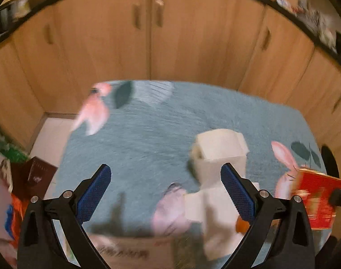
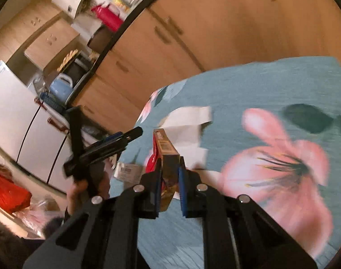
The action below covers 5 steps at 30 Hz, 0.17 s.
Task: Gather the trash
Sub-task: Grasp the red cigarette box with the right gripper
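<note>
Right jaws around red carton (image 2: pixel 164 154)

Blurry wooden cabinets (image 1: pixel 148 33), seemingly kitchen.

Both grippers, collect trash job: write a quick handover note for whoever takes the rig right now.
Left gripper: jaws wide open, empty, above the blue flowered cloth.
Right gripper: jaws shut on a red and brown carton, lifted off the cloth.
Still lying on the cloth: the unfolded white cardboard piece; it reaches between the left gripper's jaws.
Done: carton picked up.
Left: drop the carton, then likely grab the white cardboard. No bin is clearly visible.
</note>
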Motion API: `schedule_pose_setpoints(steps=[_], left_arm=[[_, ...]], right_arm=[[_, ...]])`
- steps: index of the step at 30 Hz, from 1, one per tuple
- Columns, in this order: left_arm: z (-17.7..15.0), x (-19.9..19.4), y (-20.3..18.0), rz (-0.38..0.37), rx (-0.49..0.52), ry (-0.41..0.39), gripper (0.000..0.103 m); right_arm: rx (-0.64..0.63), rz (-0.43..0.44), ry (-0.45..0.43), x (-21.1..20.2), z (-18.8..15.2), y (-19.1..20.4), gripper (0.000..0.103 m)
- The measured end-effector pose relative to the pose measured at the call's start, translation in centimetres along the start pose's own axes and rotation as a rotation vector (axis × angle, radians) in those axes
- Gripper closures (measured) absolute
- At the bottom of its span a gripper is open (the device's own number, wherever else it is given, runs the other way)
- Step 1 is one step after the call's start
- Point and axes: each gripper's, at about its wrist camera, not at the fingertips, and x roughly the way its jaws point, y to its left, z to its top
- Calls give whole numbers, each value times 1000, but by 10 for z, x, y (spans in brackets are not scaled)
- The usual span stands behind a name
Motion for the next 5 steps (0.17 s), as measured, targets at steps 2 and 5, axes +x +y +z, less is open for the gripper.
schedule_pose_setpoints(steps=[2,5], left_arm=[[8,19,-13,-15,39,47,8],[13,47,-29,-63,73,110,9]], right_arm=[[36,-23,-33,-22,-5,-17,89],[74,-45,-62,-42,-11,-35,89]])
